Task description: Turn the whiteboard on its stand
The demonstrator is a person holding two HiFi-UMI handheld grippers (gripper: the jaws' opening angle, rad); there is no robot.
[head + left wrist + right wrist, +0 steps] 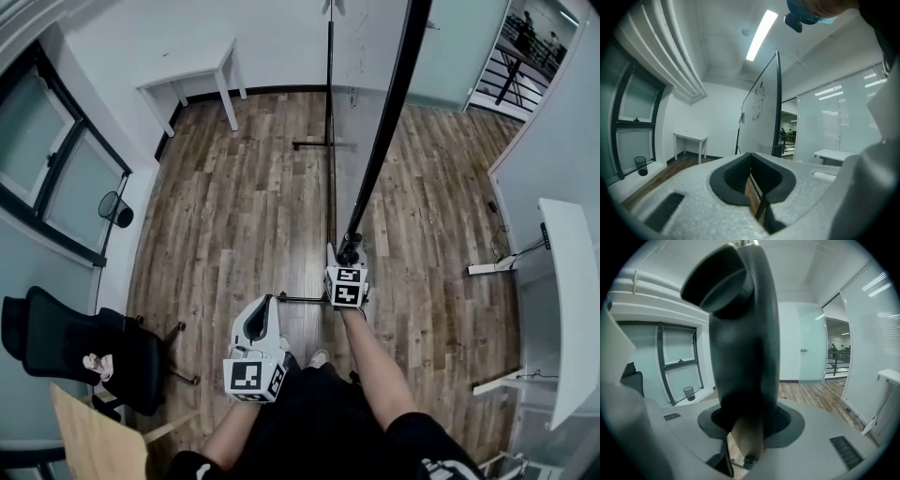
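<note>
Rm inventory, head view:
- Wood-plank floor (234, 206), white walls.
- Window (56, 159) at left; wire bin (115, 208) below it.
- White table (187, 70), upper left.
- Black chair (66, 342), lower left.
- White desk (572, 281), right edge.
- Whiteboard (361, 112), upper centre, seen edge-on on its stand (319, 145).
- Right gripper (349, 258), centre: clenched on whiteboard's black frame.
- Left gripper (262, 314), below centre: pads together, nothing between, apart from the board.

Left gripper (269, 305) and right gripper (349, 251): pale grey shells, black-lined jaws, cubes with black-and-white square markers. Black short sleeves (417, 433), black clothing (309, 412), white shoe (320, 357).
</note>
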